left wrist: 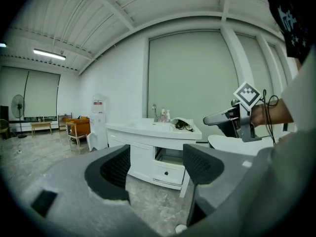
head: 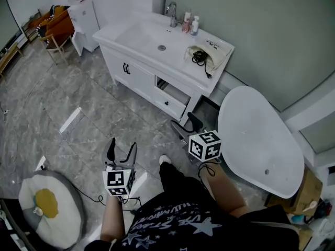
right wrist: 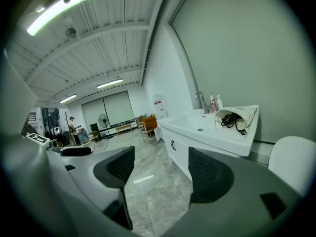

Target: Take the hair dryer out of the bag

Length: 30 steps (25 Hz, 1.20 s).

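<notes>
Left gripper [head: 121,153] and right gripper [head: 187,123]: jaws apart, nothing between them, both over the floor, well short of the vanity [head: 137,73]. Hair dryer [head: 198,58]: black, mostly inside the cream bag [head: 214,50] at the counter's right end. Cord [head: 207,70] trails toward the front edge. Can't tell its axis or heading.

White vanity [head: 133,69] w/ drawer [head: 171,99] open, bottles [head: 191,24] by faucet [head: 172,13] (bathtub [head: 256,135] just beside).

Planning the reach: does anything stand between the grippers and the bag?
Nothing visible does. The left gripper and right gripper, both open, face the bag across the floor; the open drawer juts out below counter level.
</notes>
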Tool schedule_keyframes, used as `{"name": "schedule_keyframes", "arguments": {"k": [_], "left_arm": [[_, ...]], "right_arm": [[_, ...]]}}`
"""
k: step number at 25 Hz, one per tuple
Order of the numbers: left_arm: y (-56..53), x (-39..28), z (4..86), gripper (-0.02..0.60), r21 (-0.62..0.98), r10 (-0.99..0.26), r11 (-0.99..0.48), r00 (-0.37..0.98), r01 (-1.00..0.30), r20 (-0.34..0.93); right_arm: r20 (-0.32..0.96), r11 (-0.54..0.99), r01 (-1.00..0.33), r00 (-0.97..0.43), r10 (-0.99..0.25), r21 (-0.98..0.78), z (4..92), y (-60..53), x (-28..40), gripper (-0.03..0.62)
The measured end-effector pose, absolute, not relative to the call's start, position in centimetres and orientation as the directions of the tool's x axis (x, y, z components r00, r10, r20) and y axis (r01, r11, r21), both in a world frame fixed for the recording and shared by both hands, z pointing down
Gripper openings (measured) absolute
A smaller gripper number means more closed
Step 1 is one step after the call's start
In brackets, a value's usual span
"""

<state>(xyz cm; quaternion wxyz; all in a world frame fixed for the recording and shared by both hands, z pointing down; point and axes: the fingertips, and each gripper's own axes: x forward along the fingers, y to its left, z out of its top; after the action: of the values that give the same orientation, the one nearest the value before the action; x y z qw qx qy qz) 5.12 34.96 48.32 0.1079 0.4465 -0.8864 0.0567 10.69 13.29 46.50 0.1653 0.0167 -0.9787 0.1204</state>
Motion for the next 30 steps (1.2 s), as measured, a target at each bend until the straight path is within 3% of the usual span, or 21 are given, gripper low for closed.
{"name": "schedule_keyframes", "arguments": {"k": [14, 30], "left_arm": [[18.0, -8.9, 49.2, 0.331, -0.001, -0.818, 0.513, -0.489, -0.859, 0.303], [1.1, -14.3, 47.2, 0.331, -0.049, -0.92, 0.241, -0.244, -0.969, 0.307]], "right_arm": [[0.36, 0.886, -0.262, -0.925, -0.118, -0.382, 48.2, -5.8, -1.0, 0.337], [0.37, 0.782, -0.419, -0.892, -0.26, -0.462, 49.5, -16.8, -2.4, 0.337]]}}
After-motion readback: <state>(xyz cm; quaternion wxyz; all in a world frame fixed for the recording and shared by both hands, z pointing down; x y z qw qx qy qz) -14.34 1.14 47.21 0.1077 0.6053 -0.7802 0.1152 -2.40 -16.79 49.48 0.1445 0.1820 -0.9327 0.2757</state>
